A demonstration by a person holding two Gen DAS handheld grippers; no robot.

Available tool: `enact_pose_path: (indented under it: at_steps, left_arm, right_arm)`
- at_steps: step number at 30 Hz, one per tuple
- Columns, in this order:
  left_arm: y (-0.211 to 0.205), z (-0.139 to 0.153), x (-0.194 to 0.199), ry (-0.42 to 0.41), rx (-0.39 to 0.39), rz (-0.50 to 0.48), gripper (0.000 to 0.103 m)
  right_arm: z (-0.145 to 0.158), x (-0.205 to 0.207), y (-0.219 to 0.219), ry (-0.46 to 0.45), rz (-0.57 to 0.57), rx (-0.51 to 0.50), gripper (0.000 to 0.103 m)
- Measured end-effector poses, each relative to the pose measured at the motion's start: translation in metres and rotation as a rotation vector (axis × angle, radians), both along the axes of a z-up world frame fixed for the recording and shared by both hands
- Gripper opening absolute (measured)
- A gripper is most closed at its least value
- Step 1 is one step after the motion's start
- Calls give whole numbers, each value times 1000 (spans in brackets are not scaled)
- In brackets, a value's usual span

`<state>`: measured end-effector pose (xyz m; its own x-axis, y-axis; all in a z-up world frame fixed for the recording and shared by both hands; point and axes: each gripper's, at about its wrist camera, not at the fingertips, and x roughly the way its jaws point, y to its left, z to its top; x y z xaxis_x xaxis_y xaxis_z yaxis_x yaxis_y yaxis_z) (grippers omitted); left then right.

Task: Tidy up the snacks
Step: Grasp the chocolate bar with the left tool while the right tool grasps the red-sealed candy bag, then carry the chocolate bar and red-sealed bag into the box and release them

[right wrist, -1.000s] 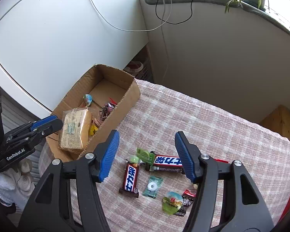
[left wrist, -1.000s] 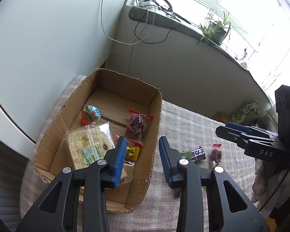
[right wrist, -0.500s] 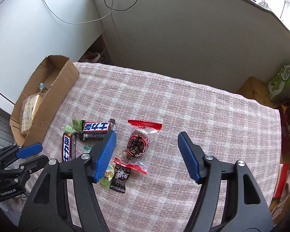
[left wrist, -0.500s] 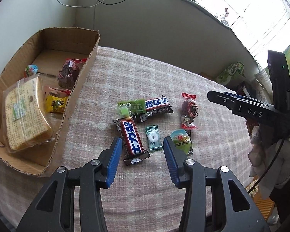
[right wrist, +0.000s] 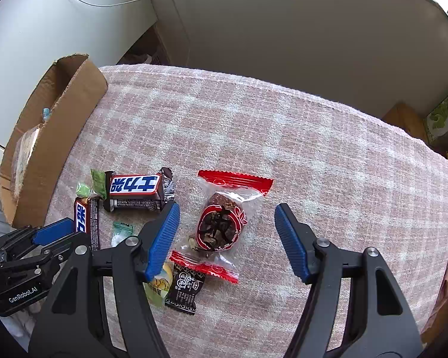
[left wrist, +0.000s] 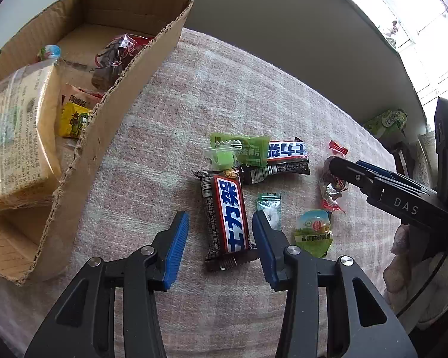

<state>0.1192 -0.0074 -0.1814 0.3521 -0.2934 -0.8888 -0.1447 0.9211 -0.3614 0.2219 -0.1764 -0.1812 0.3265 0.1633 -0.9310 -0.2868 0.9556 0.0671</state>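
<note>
**Operator:** Right under my left gripper (left wrist: 221,232), the upright chocolate bar (left wrist: 228,216) lies on the tabletop (left wrist: 194,95), framed by the blue pads but not pressed; that gripper is released, nothing in it. My worry: the right pad sits just beside the bar's lower edge and near the small teal candy (left wrist: 270,211). If I close as I am, I judge I could pinch the candy wrapper too, or only the crimped foil end, and the bar would swing loose.

**Spotter:** And the right side?

**Operator:** My right gripper (right wrist: 224,229) is also released, pads wide on either side of the clear red-trimmed packet (right wrist: 224,223), not touching it. That film looks slippery and puffy; I'd guess a squeeze could crush the contents or let it squirt out. The little black sachet (right wrist: 185,289) touches its lower red edge and could get dragged along.

**Spotter:** Further out?

**Operator:** The second chocolate bar (left wrist: 283,156) has the green sweets (left wrist: 239,152) overlapping its end, so lifting one may drag the others. Both grippers work close together; a collision seems possible.

**Spotter:** The box?

**Operator:** The cardboard box (left wrist: 128,98) stands far left, already holding a large wrapped cracker pack (left wrist: 18,137) and small packets. Its torn near wall could snag a dangling wrapper on the way in.
</note>
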Motion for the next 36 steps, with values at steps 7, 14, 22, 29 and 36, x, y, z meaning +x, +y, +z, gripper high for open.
enact_pose_path:
  at_steps: [7, 14, 22, 29, 36]
  left_arm:
    - [-24, -1, 8, -25, 91, -43, 34]
    - [-23, 1, 5, -48, 108, -59, 27]
    - [-8, 5, -5, -65, 74, -65, 27]
    - [-3, 13, -17, -77, 43, -83, 27]
    - [11, 30, -24, -99, 24, -69, 27]
  right_arm:
    - [-14, 10, 1, 35, -20, -18, 69]
    - [-22, 16, 5, 62, -17, -21, 46]
    - [-17, 3, 3, 39, -18, 3, 40]
    - [0, -5, -3, 13, -15, 18, 40]
    - [21, -13, 1, -14, -3, 38, 40]
